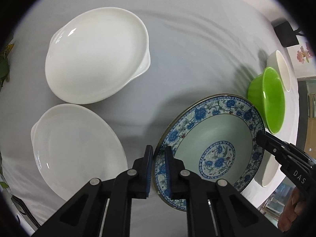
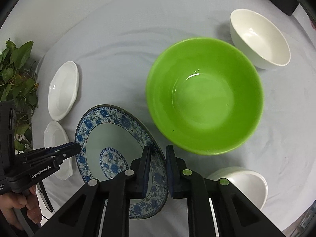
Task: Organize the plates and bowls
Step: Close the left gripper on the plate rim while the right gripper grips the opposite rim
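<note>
Blue-patterned plate (image 1: pixel 213 144) on grey cloth (image 1: pixel 177 45), near rim hidden behind left gripper (image 1: pixel 159 170), jaws narrow across that rim, right gripper (image 2: pixel 158 174) narrow across opposite rim, green bowl (image 2: pixel 205 96) just beside, white plates (image 1: pixel 96 55) well apart, lower white bowl (image 2: pixel 244 183) partly hidden, open cloth between.

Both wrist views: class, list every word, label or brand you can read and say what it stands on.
"DAS" on the right gripper, the rest of the word cut off.
"GenRobot.AI" on the left gripper.
White print low on the left gripper's body: too small and cut off to read.
The blue-patterned plate bears flowers, no writing.
</note>
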